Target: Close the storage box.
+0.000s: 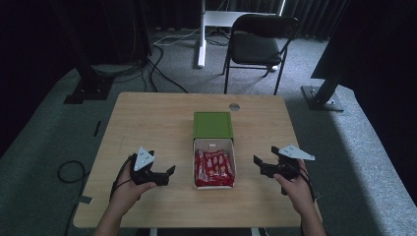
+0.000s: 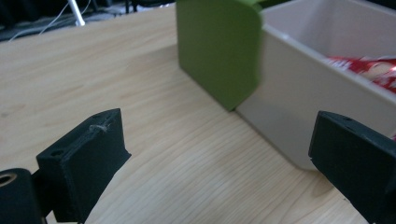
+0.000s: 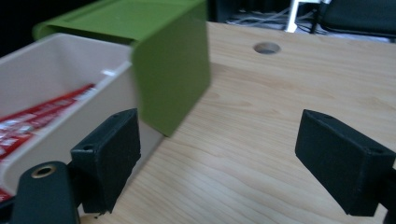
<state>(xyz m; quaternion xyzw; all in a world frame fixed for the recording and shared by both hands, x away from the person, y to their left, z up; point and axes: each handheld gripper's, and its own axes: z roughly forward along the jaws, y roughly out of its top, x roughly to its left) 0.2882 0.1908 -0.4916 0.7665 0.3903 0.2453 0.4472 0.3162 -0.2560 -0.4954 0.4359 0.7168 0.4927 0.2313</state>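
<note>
A green box sleeve (image 1: 212, 125) lies mid-table, and a white drawer (image 1: 234, 162) is pulled out of it toward me. Red snack packets (image 1: 214, 168) fill the drawer. My left gripper (image 1: 168, 176) rests just left of the drawer, open and holding nothing. My right gripper (image 1: 259, 166) rests just right of it, also open and holding nothing. In the left gripper view, the gripper (image 2: 219, 135) faces the sleeve (image 2: 219, 46), the drawer wall (image 2: 299, 93) and the packets (image 2: 369, 67). The right gripper view has its gripper (image 3: 217, 130) facing the sleeve (image 3: 173, 70), the drawer (image 3: 56, 60) and the packets (image 3: 37, 119).
The wooden table (image 1: 147, 123) has a round cable hole (image 1: 234, 106) behind the box. On the floor beyond stand a black chair (image 1: 260, 44), a white desk leg (image 1: 200, 34), dark stand bases (image 1: 88, 88) and loose cables (image 1: 162, 73).
</note>
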